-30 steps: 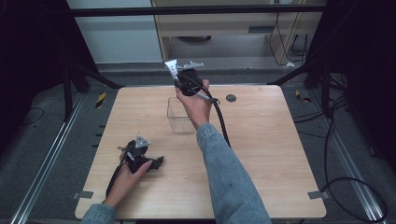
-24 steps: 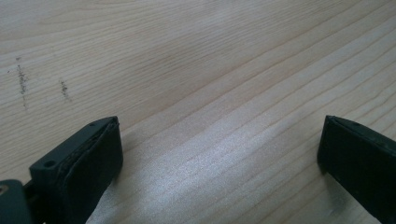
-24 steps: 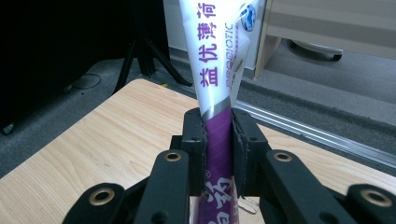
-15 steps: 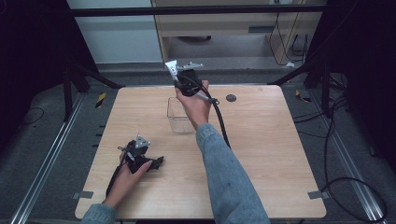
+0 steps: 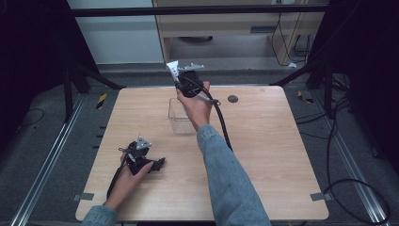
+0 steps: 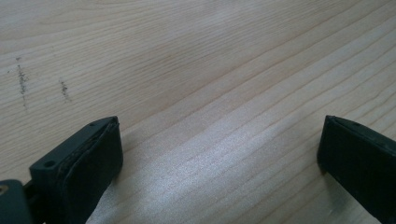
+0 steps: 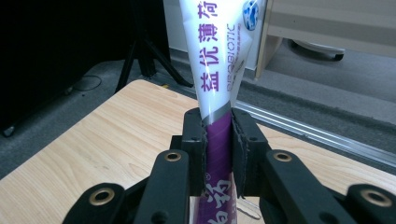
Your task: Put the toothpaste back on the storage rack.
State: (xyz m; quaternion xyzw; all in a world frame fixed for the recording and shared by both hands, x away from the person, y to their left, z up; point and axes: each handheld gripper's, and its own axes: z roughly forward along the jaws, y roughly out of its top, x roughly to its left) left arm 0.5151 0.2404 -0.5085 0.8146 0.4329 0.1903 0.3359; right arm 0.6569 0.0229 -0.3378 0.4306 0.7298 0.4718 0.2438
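The table (image 5: 282, 155) carries a clear open-topped container (image 5: 179, 115) at its far centre. A small round disc (image 5: 232, 99) lies on the tabletop at 3 o'clock from the container, near the far edge. The right gripper (image 5: 181, 77) is raised at 12 o'clock from the container, above the table's far edge, with a toothpaste tube (image 7: 219, 65) upright between its jaws. The left gripper (image 5: 157, 164) rests on the tabletop at 7 o'clock from the container, well apart, in the near-left quarter.
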